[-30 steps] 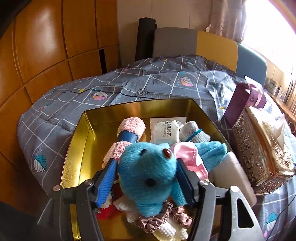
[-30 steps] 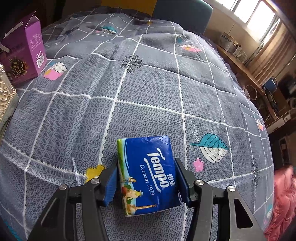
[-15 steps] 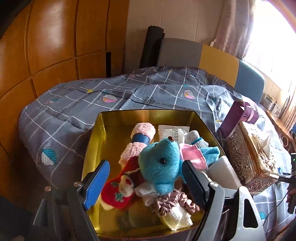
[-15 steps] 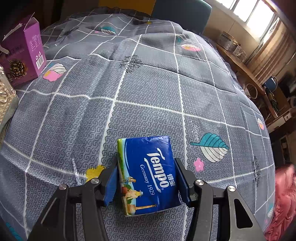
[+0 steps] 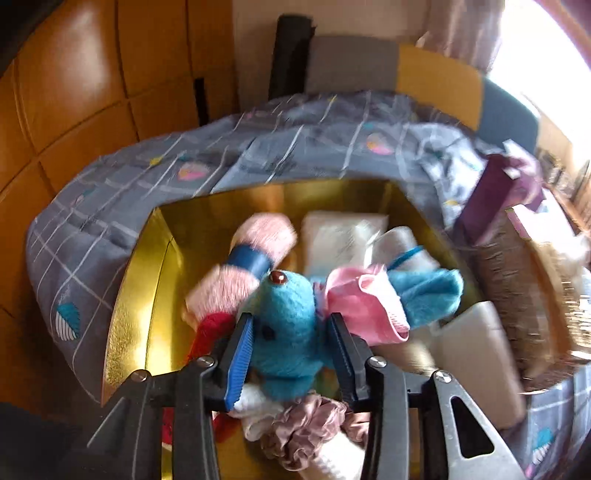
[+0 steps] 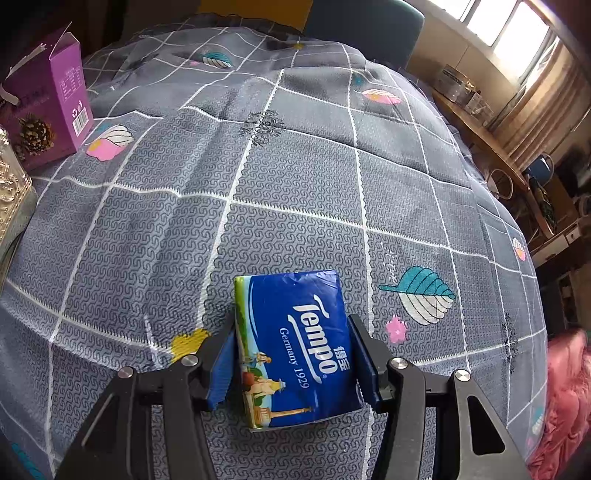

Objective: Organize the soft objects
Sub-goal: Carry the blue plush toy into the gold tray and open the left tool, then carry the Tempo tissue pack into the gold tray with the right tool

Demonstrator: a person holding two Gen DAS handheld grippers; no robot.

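Your left gripper (image 5: pixel 291 350) is closing on the blue plush toy (image 5: pixel 288 332) in the gold box (image 5: pixel 129 314). Your right gripper (image 6: pixel 293 365) clamps the tissue pack (image 6: pixel 295 343).

This is a home, most likely a bedroom or a lived-in sitting room. A grey quilt (image 6: pixel 295 177) with a white grid and printed leaves covers a wide soft surface, a bed or a padded table. Behind it stands an upholstered panel (image 5: pixel 399 70) in grey, mustard and blue blocks, like a headboard or sofa back. Glossy wooden wall panels (image 5: pixel 92 85) line one side, and curtains (image 6: pixel 543 99) hang at a bright window (image 6: pixel 495 22). A cluttered wooden sideboard (image 6: pixel 491 147) runs under the window. A purple carton (image 6: pixel 51 99) and an ornate tissue box (image 5: pixel 517 295) sit on the quilt.
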